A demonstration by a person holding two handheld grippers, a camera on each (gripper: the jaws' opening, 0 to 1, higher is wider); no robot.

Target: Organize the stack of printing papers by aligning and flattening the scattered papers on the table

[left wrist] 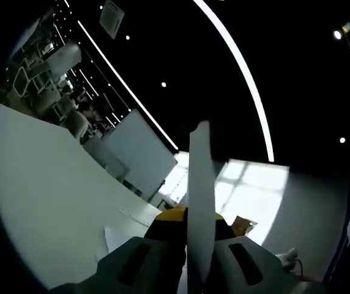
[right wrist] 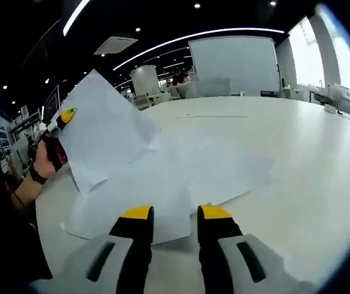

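Your left hand-held gripper (left wrist: 190, 236) pinches 1 sheet (right wrist: 104, 131) aloft (edge-on between its jaws); your right hand-held gripper (right wrist: 174, 214) hovers empty, jaws parted, scattered papers (right wrist: 193, 174) on the tabletop (right wrist: 309, 159) just ahead, nearer it.

White printing papers (right wrist: 181, 184) scattered loose on the white table (right wrist: 309, 153), overlapping at skewed angles, edges unaligned. One lifted sheet (right wrist: 104, 131) raised off the pile, tilted, lower corner drooping, clamped at its left edge by the left gripper (right wrist: 62, 119). Seen edge-on in left gripper view, standing upright between closed jaws
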